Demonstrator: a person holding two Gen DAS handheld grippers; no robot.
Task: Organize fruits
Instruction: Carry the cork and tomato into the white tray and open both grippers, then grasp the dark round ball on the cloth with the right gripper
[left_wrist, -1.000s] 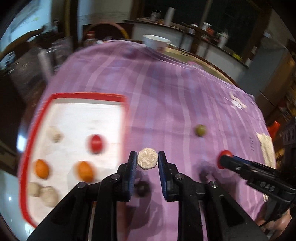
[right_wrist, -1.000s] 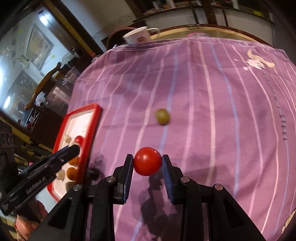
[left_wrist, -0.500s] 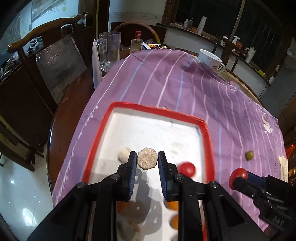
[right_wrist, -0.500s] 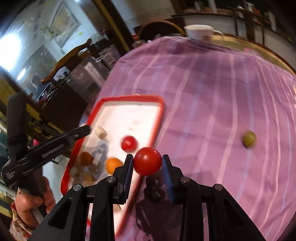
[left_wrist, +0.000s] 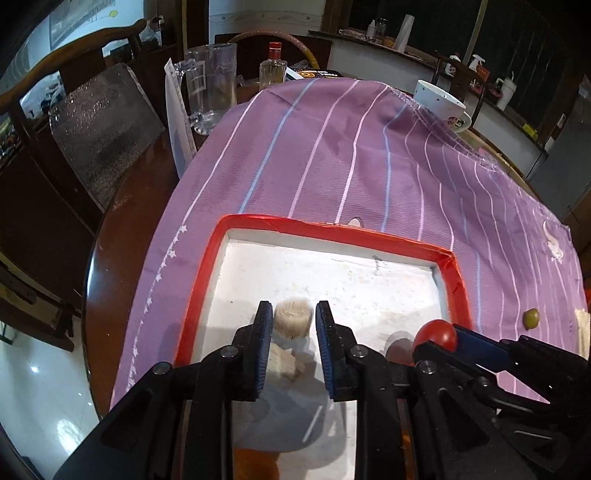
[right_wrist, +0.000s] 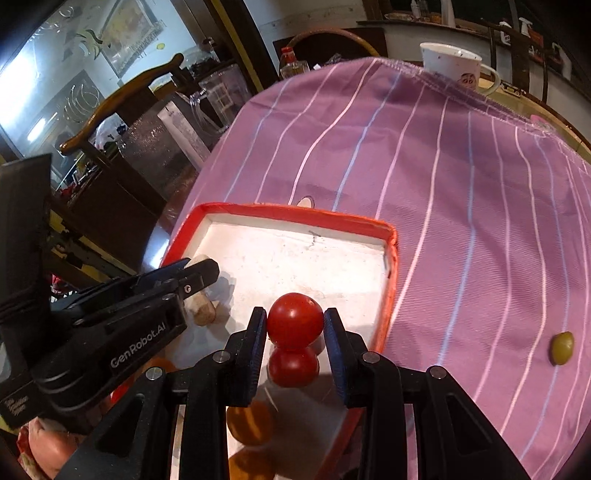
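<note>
Two grippers (left_wrist: 293, 325) (right_wrist: 294, 325): fuzzy puck (left_wrist: 293, 319), glossy tomato (right_wrist: 294, 319)

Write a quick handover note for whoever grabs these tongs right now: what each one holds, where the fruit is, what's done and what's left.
Left tongs: shut on a pale fuzzy fruit, over the tray.
Right tongs: shut on a tomato, also over the tray.
Done: another tomato, orange fruits and pale pieces already lie in the tray.
Left: set down both held fruits, then fetch the olive from the cloth.
</note>
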